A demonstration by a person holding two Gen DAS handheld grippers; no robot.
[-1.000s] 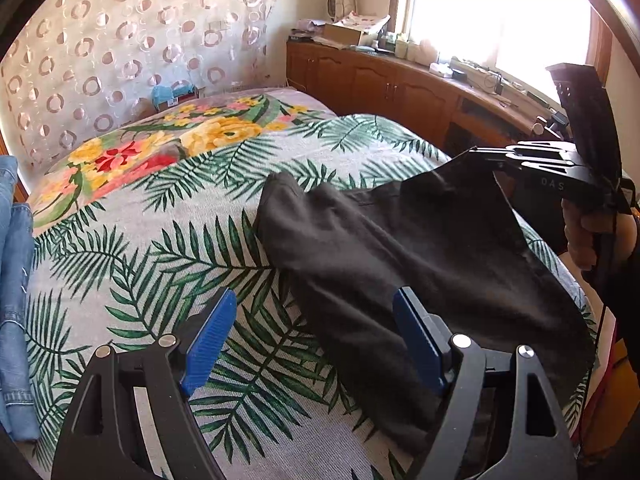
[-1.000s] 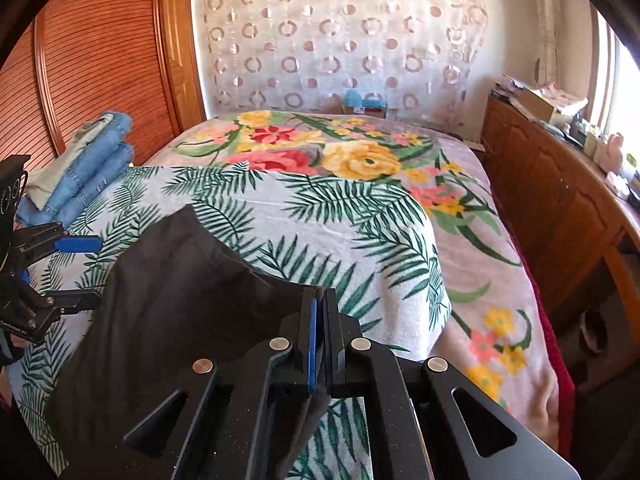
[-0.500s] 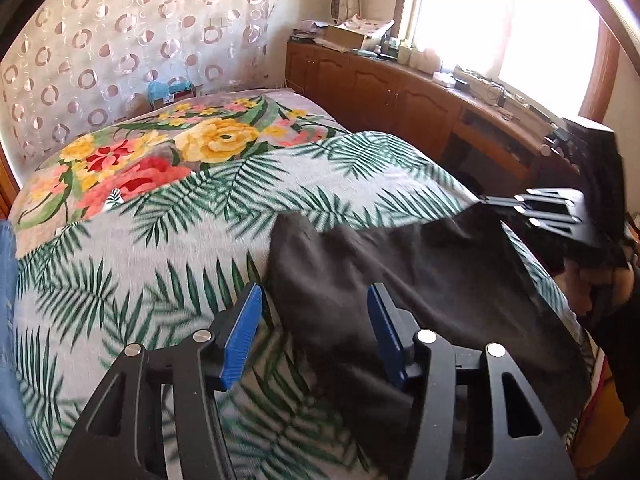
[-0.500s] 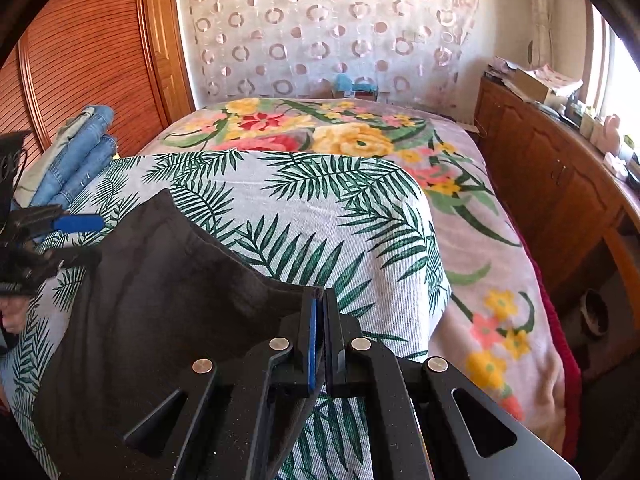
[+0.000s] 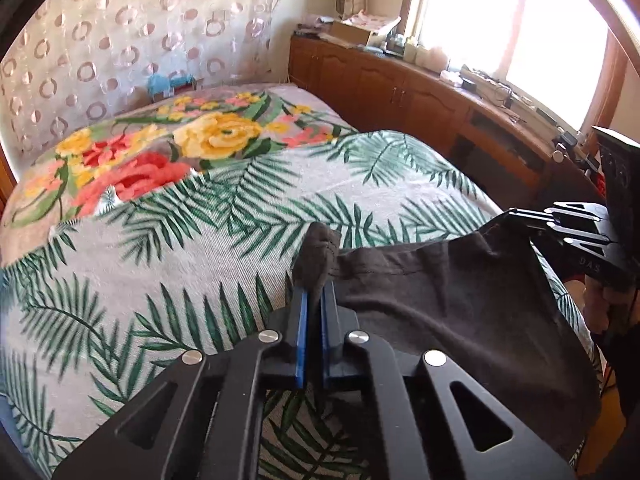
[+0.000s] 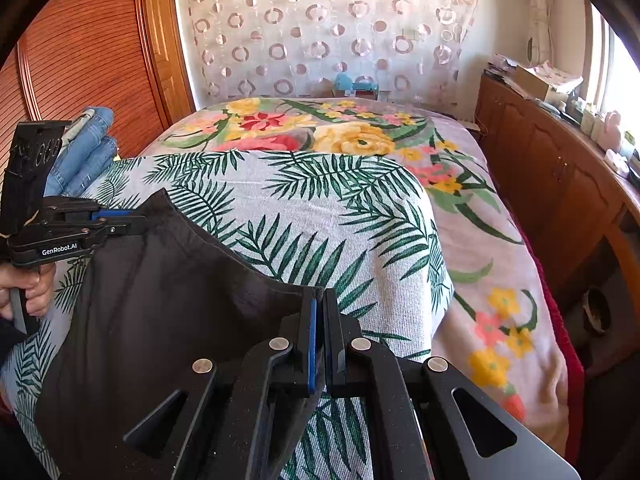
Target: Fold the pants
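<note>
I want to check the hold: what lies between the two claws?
In both wrist views, only the dark pants stretch between the left claw and right claw, each shut on an edge.

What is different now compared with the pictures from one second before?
The left gripper came in over the near corner of the dark pants and closed on it; a tuft of cloth sticks up between its pads. The right gripper stayed shut on the other corner, and the pants still lie on the bed.
</note>
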